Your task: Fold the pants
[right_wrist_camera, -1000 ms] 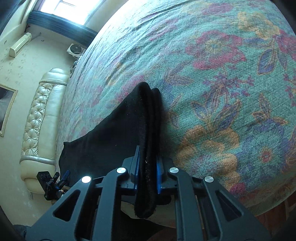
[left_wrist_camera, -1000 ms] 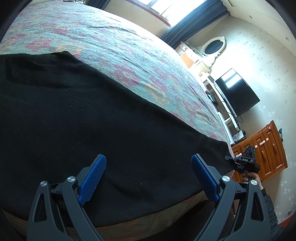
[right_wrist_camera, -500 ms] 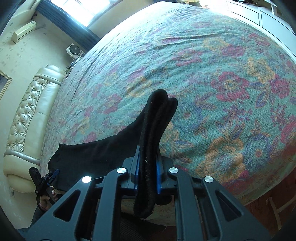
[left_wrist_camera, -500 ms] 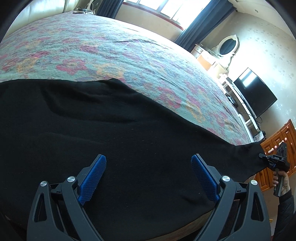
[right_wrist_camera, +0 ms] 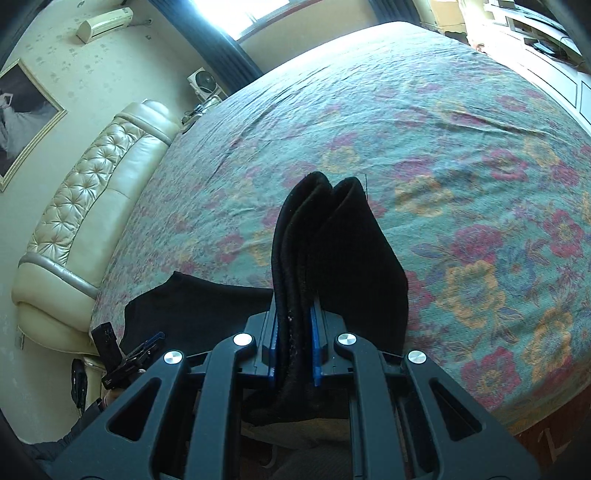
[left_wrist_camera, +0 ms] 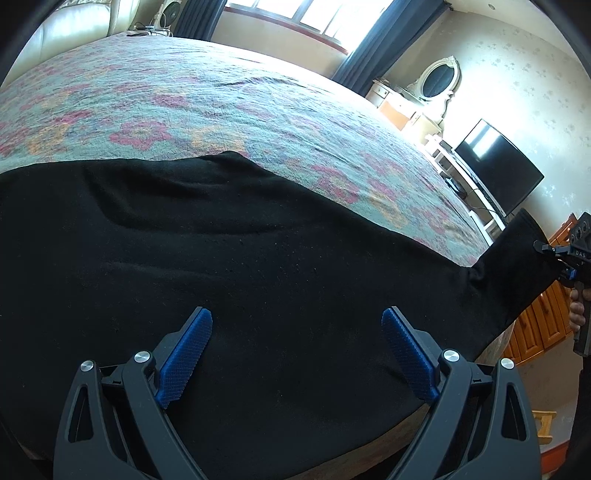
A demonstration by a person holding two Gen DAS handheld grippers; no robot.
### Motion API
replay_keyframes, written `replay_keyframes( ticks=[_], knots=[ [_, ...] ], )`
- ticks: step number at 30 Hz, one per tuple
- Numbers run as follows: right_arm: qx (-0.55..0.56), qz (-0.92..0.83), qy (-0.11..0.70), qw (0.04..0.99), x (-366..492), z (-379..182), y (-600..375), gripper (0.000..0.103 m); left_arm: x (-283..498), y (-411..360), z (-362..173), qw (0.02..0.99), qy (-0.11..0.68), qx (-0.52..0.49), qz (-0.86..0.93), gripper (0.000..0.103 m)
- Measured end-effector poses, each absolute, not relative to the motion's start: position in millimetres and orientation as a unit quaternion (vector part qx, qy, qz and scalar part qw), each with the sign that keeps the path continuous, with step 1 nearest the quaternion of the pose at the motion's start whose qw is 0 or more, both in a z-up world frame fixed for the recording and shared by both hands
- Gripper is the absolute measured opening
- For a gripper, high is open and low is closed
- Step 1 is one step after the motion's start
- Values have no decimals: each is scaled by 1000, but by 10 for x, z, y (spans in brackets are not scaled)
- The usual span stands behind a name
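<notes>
Black pants [left_wrist_camera: 229,266] lie spread over the near part of a bed with a flowered cover [left_wrist_camera: 207,96]. My left gripper [left_wrist_camera: 295,350] hovers open just above the wide part of the cloth, nothing between its blue pads [left_wrist_camera: 184,350]. At the far right of the left wrist view, my right gripper [left_wrist_camera: 563,264] holds the leg end lifted off the bed. In the right wrist view that gripper [right_wrist_camera: 293,347] is shut on the bunched black pants [right_wrist_camera: 317,236], which stand up in folds over the bed cover [right_wrist_camera: 461,155]. The left gripper [right_wrist_camera: 142,349] shows small at lower left.
A padded cream headboard [right_wrist_camera: 88,206] runs along the bed's left side. A television [left_wrist_camera: 498,166], an oval mirror [left_wrist_camera: 439,77] and an orange wooden cabinet [left_wrist_camera: 543,317] stand past the bed's far end. Curtained windows [left_wrist_camera: 321,18] sit behind the bed.
My right gripper has risen with the leg end, which now hangs off the bed in the air. The left gripper slid a little back, showing more of the bed.
</notes>
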State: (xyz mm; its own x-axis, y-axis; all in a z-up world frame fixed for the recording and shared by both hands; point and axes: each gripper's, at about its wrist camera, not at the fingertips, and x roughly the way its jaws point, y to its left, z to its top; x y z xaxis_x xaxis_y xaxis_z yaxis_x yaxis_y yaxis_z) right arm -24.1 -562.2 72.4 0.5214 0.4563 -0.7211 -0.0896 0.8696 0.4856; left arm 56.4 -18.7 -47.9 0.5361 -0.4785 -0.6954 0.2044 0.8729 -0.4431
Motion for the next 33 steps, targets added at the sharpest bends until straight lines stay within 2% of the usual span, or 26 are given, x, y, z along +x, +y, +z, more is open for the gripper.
replay_keyframes(
  ticks=[18,33],
  knots=[
    [152,245,506,813,-90,185,-3804,13,645,-39,-437,828,453,-246,-219,92],
    [160,258,543,783,-24,-384,-3104,13,656,-72,-459,827,455,-241,-226,92]
  ],
)
